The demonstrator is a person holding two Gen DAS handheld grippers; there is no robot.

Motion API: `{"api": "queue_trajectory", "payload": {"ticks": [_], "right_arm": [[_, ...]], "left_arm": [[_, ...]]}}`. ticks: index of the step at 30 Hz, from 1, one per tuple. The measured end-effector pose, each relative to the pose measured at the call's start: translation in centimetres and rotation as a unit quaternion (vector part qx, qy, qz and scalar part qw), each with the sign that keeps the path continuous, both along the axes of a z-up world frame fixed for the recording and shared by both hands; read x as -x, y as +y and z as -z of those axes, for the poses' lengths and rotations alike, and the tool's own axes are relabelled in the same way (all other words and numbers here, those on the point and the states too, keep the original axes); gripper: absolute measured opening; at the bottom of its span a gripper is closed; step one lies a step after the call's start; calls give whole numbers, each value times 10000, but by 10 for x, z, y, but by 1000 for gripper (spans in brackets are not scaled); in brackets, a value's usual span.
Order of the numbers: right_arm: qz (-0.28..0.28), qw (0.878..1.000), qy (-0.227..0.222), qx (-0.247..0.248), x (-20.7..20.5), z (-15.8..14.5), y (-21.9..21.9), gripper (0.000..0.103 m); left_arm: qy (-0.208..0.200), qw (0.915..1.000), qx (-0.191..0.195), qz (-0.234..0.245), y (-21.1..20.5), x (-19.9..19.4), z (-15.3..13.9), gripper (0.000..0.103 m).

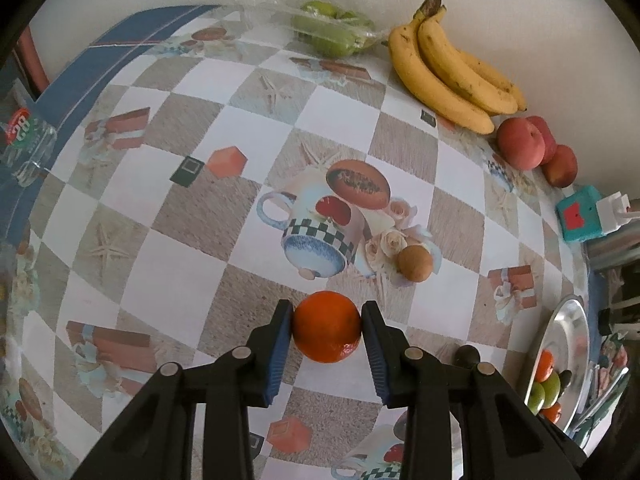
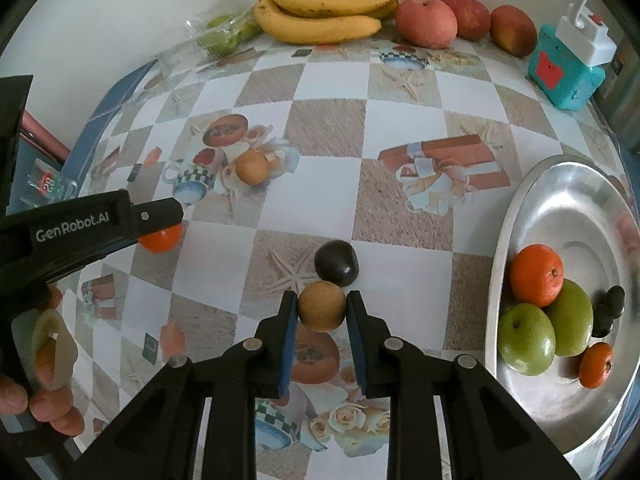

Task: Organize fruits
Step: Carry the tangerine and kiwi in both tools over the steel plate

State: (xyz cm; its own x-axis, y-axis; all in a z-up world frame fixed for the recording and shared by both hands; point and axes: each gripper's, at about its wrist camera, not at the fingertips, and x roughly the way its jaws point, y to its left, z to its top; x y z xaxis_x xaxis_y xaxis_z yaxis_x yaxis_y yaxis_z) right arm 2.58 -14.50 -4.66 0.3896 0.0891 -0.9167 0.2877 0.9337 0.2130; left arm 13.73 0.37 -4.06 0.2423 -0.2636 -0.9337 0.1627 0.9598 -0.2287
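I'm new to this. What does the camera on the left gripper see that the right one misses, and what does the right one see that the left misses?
Only the left view shows its own fingers pressed on the orange head-on.

Only the right view shows its fingers pressed on a small brown fruit, plus the person's hand and the whole metal dish.

Both show the bananas, the red apples, the bagged green fruit, the dark plum, the teal box and the checkered tablecloth.
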Motion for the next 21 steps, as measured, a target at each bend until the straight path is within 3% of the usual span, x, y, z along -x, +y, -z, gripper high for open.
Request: {"api": "queue_trajectory", "payload": {"ticks": [12,21], "right_arm": [[257,9990,-352,-3,-1,-36,-14,25],[779,9952,-516,-295,0,-44,-58,25]], "left_arm": [[-430,9990,7,-84,2,4,-31,38],[-590,9971,-100,471,-53,10,-40,38]]}}
